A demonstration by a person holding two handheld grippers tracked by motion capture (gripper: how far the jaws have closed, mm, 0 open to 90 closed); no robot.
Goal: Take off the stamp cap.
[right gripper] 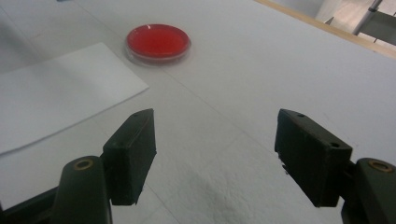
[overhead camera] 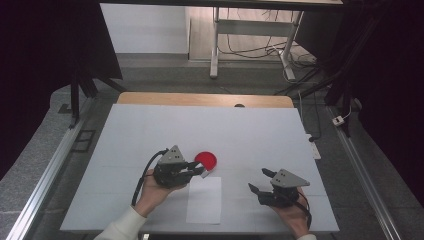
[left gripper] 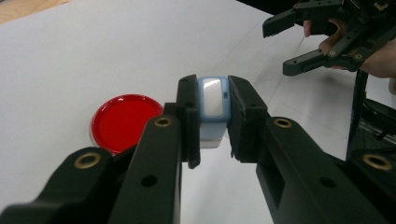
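Red petri dish (overhead camera: 206, 160) is sitting just beside my left gripper (left gripper: 214, 122), which is clamping a pale-blue block (left gripper: 213, 99). Farther from the dish, I'm holding my right gripper (right gripper: 215, 154) wide apart, gripping nothing.

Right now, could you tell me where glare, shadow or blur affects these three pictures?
Left gripper view: glare whitens the face of the small pale-blue block clamped in the left gripper; the near jaws look soft. Right gripper view: the open right gripper is blurred, the round red dish sharper. High view: dark surroundings, evenly lit white table.
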